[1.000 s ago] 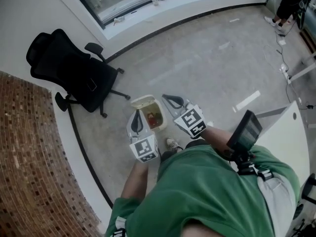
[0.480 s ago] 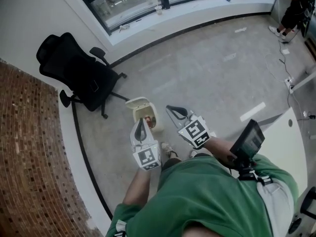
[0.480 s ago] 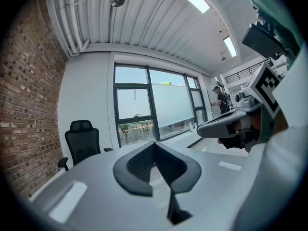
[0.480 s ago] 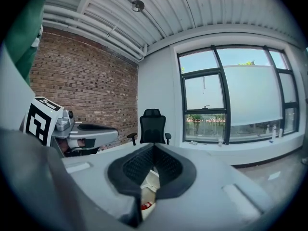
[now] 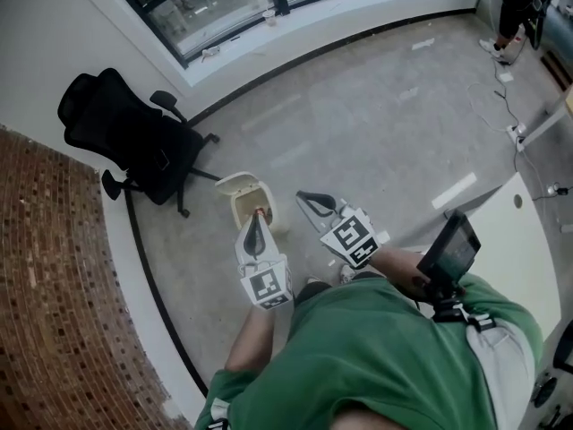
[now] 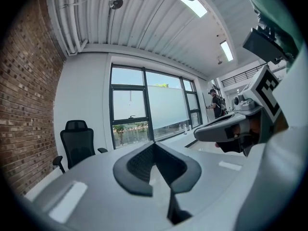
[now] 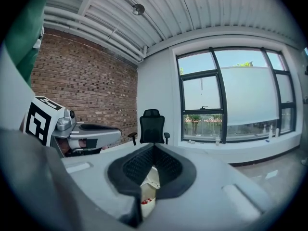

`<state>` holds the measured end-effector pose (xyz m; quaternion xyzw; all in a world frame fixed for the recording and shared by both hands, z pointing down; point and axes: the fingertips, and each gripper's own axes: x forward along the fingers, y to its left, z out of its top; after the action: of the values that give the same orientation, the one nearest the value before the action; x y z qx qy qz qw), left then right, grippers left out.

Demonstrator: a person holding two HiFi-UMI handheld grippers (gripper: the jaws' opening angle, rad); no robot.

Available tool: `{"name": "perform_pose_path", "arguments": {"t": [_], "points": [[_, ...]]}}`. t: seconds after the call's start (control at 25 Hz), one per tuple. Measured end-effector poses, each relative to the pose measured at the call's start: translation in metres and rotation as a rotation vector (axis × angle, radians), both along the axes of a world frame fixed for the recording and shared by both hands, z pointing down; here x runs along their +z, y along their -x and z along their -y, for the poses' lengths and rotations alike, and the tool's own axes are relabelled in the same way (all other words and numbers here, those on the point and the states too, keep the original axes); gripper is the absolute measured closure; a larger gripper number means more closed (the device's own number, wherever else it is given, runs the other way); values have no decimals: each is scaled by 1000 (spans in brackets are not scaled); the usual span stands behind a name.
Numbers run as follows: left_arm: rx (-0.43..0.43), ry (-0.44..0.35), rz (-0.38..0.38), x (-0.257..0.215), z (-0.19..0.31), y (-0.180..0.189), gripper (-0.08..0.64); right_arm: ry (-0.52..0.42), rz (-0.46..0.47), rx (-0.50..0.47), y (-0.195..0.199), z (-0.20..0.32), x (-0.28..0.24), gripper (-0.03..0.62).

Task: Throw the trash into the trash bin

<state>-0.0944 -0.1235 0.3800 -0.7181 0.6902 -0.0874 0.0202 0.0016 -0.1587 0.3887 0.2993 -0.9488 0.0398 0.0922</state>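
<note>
The cream trash bin (image 5: pixel 242 195) stands on the grey floor with its lid flipped open. Something red (image 7: pixel 146 201) lies inside it, glimpsed through the slit under the right jaws. My left gripper (image 5: pixel 258 217) is held out in front of the person, its tip over the bin's near rim in the head view. The jaws are shut with nothing between them (image 6: pixel 155 150). My right gripper (image 5: pixel 306 199) hovers just right of the bin, jaws together and empty (image 7: pixel 154 150). Each gripper shows in the other's view: the right (image 6: pixel 231 129) and the left (image 7: pixel 86 131).
A black office chair (image 5: pixel 134 137) stands left of the bin, near the brick wall (image 5: pixel 54 285). A white table (image 5: pixel 528 267) edges in at the right. Cables (image 5: pixel 506 88) trail on the floor at the far right, where another person (image 5: pixel 515 3) stands by the windows.
Both grippers have shifted together relative to the bin. It now looks smaller and sits further left, half covered by the left gripper's tip, no longer between the two.
</note>
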Motion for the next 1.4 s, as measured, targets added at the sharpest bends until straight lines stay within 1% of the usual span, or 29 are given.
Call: {"name": "perform_pose_path", "arguments": {"t": [0.16,0.36,1.2,1.4], "points": [[31,-22,7,-9,-1,-7,555,-13,-6,15,-1,-5,-7,589],[54,-27,-1,-14,-8,-3,555,-22,-15,25,4,-15,-12,589],[68,-26,-28,-23,-16,24,555,-43,-21,44,27,-32,-19,589],[79,-31,-29,-25,-11,20,555,-56,-32,51,22,-31,-22,589]]}}
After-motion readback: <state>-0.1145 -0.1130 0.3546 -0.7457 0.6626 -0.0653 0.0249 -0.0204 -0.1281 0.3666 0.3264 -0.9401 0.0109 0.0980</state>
